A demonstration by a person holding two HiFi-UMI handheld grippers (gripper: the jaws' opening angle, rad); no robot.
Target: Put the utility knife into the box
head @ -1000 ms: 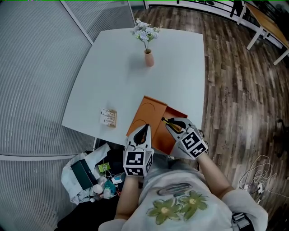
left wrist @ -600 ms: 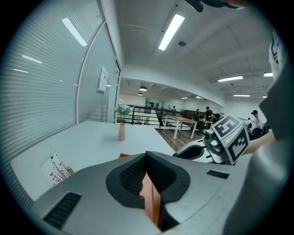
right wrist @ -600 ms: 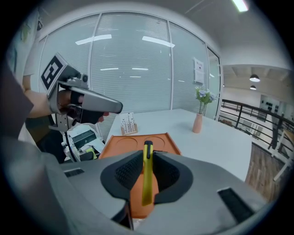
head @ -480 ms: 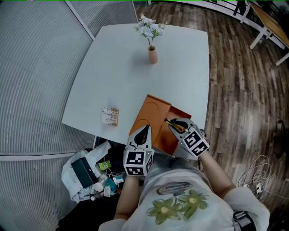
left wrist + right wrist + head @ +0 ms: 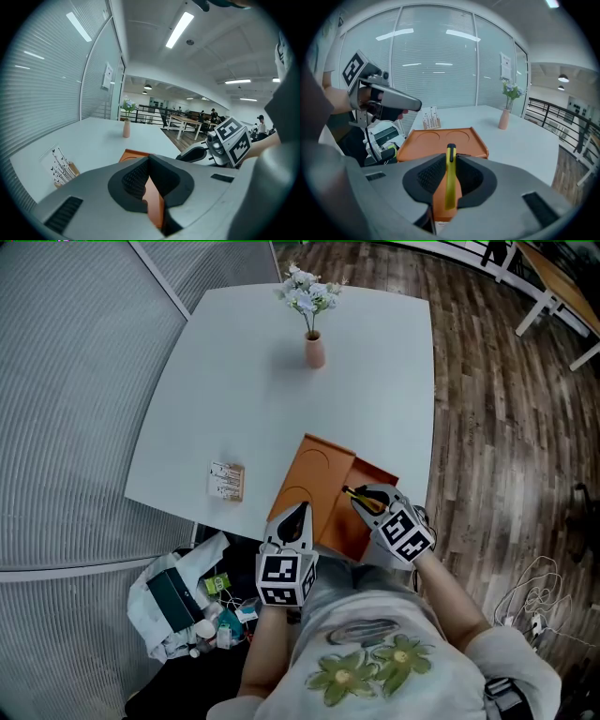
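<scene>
An orange box (image 5: 323, 479) lies open at the near edge of the white table (image 5: 244, 381), its tray (image 5: 440, 140) flat towards me. My right gripper (image 5: 359, 497) hangs over the box's right part, shut on a yellow utility knife (image 5: 450, 180) that stands on edge between the pads and points away. At the box's near left edge, my left gripper (image 5: 297, 515) is shut with an orange panel of the box (image 5: 152, 197) caught between its pads. From the left gripper view, the right gripper (image 5: 187, 157) shows at the right.
A pink vase with flowers (image 5: 312, 345) stands at the far side of the table. A small card holder (image 5: 226, 482) sits near the left edge. Bags and clutter (image 5: 183, 601) lie on the floor at my left. Wooden floor (image 5: 497, 427) lies to the right.
Both grippers keep their places over the box. Only the head view has shifted a little.
</scene>
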